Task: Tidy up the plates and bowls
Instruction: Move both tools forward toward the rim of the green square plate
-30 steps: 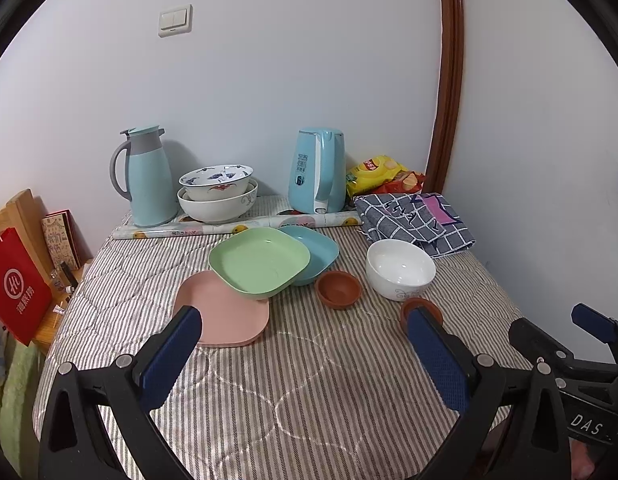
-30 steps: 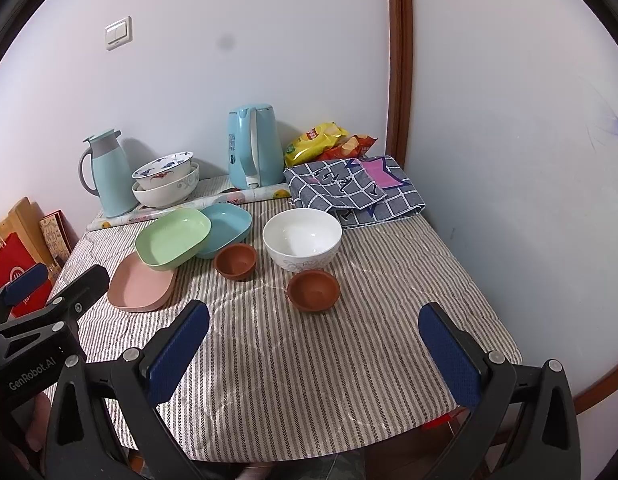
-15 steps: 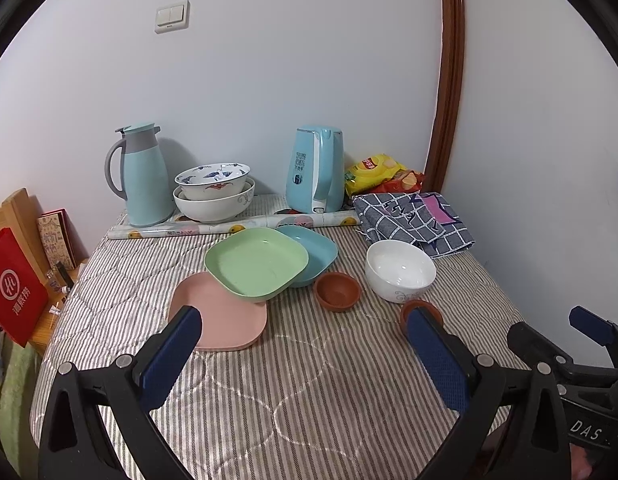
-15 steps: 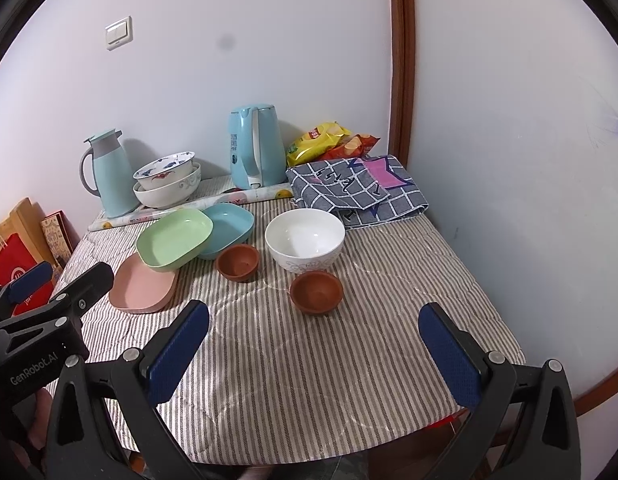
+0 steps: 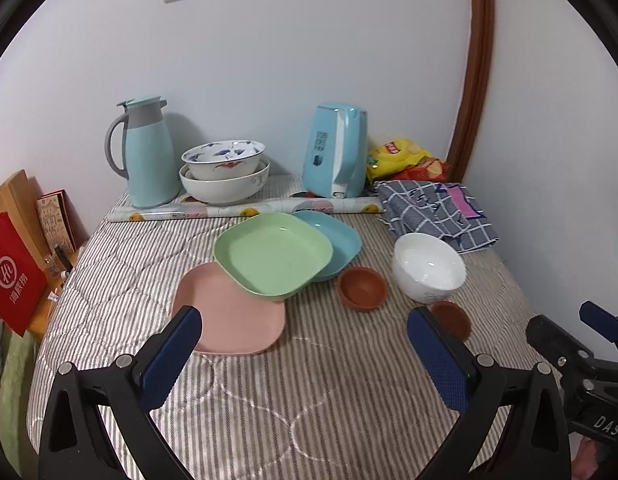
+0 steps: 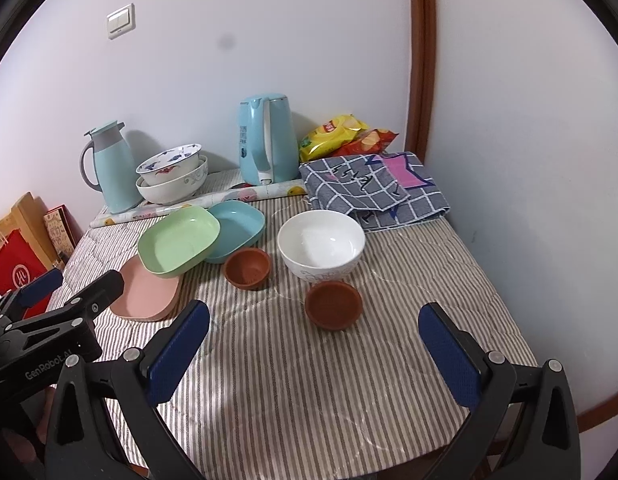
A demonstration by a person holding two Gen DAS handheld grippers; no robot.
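A table [image 5: 329, 392] covered by a grey-and-white striped quilted cloth is set into a room corner, with a wall along its far edge and another along its right edge. Three square plastic plates are seen near the middle left: a pink plate [image 5: 229, 316] lying flat and nearest, a green plate [image 5: 273, 256] tilted, with its near edge resting on the pink one and its far side on a blue plate [image 5: 333, 240] behind it. A white bowl [image 6: 321, 246] stands upright to the right of the plates, apart from them. Two small brown bowls are placed nearby: one brown bowl [image 6: 248, 268] between the blue plate and the white bowl, the other brown bowl [image 6: 334, 305] just in front of the white bowl.

Along the far edge, two patterned bowls [image 5: 225, 176] are stacked beside a pale blue jug [image 5: 149, 152], and a kettle [image 5: 337, 152], a rolled sheet [image 5: 245, 210], snack bags [image 6: 345, 136] and a folded checked cloth [image 6: 373, 188] are lined up toward the corner.

The near half of the table is bare, and the right edge is left open beside the wall. The left tongs [image 5: 301, 344] are held apart above the near edge, empty. The right tongs [image 6: 313, 340] are likewise held wide apart and empty, in front of the nearer brown bowl.
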